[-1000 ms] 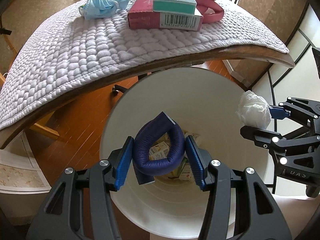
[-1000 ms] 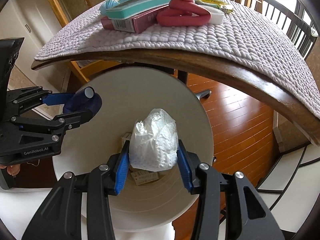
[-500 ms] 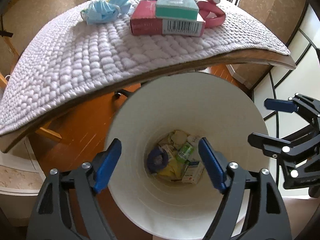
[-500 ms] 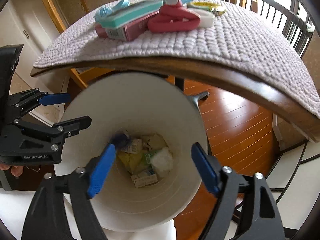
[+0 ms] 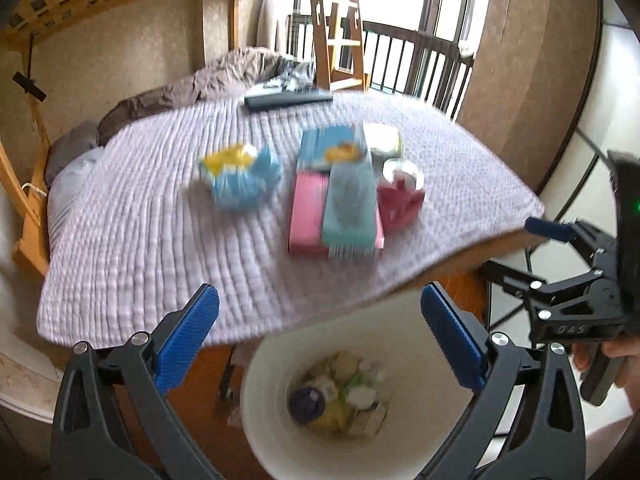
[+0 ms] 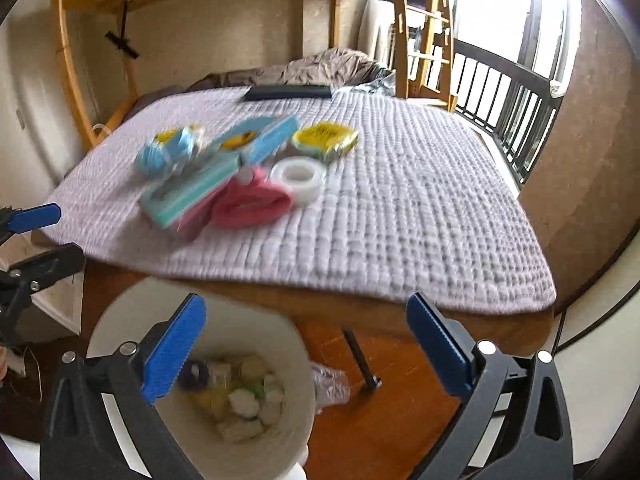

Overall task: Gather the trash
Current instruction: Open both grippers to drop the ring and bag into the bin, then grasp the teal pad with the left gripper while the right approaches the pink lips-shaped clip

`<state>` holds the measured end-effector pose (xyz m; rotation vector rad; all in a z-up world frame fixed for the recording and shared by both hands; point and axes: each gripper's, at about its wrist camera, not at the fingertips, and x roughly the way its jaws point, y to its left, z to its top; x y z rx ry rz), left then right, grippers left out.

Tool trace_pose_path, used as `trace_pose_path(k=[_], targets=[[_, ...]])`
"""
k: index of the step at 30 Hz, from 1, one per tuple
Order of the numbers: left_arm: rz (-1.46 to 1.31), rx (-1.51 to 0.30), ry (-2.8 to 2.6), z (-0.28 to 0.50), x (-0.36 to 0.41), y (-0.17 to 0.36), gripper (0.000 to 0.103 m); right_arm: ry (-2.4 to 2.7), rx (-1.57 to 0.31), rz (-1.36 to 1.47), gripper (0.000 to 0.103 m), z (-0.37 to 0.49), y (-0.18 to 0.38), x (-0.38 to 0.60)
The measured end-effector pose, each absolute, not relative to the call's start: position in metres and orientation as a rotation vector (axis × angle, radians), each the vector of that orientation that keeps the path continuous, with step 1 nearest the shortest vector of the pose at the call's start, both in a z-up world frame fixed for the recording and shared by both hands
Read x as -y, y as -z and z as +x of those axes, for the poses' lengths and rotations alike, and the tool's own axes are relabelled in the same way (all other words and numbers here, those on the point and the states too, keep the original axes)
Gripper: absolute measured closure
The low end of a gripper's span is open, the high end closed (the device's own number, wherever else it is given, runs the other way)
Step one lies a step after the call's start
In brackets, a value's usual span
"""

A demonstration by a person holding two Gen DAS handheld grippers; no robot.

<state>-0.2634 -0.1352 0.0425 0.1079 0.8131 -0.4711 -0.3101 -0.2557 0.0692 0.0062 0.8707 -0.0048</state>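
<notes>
Your left gripper (image 5: pixel 320 340) has its blue pads spreading wide apart, and nothing is between them. Your right gripper (image 6: pixel 306 336) is the same: jaws opening wide, no object in its grip.

The round white plastic bin (image 5: pixel 404 336) stands on the floor below the table edge. In the left wrist view it is at about 6 o'clock from the gap of the left gripper; in the right wrist view the bin (image 6: pixel 244 320) is at about 7 o'clock, partly behind the left pad. At its bottom lies mixed trash (image 5: pixel 340 396), among it a dark blue foam ring (image 5: pixel 307 399) and white crumpled pieces; the picture is blurred, so you cannot tell more.

On the quilted lilac table cover (image 6: pixel 400 208), at about 11 to 12 o'clock from each gripper, more things lie close together: a crumpled light blue face mask (image 5: pixel 240 184), a pink carton (image 5: pixel 308 208) with a teal box (image 5: pixel 350 208) on top of it, a pink foam loop (image 6: pixel 250 204), a white tape roll (image 6: pixel 298 176) just beside the loop, and a yellow foil packet (image 6: pixel 325 138). A black flat device (image 6: pixel 288 92) lies at the far edge.

The floor (image 6: pixel 384 400) is reddish wood. Behind the table you see a grey blanket (image 6: pixel 312 68), wooden frames and a dark railing (image 6: pixel 512 112) before a bright window.
</notes>
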Motion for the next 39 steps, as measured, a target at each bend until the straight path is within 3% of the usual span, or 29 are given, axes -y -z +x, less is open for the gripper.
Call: trace_pose_path(k=[8, 16, 25, 30, 33, 39], targets=[[0.136, -0.799, 0.462, -0.225, 0.136, -0.055, 0.001, 0.008, -0.837, 0.077, 0.004, -0.27, -0.079, 0.267], [0.165, -0.808, 0.524, -0.208, 0.158, -0.046, 0.002, -0.052, -0.882, -0.005, 0.005, -0.237, -0.056, 0.255], [0.185, -0.884, 0.556, -0.183, 0.174, -0.032, 0.027, -0.131, -0.904, -0.067, 0.01, -0.218, -0.034, 0.232], [0.187, -0.902, 0.554, -0.178, 0.176, -0.027, 0.03, -0.161, -0.906, -0.079, 0.016, -0.211, -0.03, 0.224], [0.198, -0.899, 0.551, -0.176, 0.176, -0.027, 0.037, -0.167, -0.901, -0.08, 0.016, -0.207, -0.03, 0.222], [0.198, -0.903, 0.547, -0.17, 0.175, -0.028, 0.039, -0.181, -0.897, -0.078, 0.016, -0.198, -0.029, 0.221]])
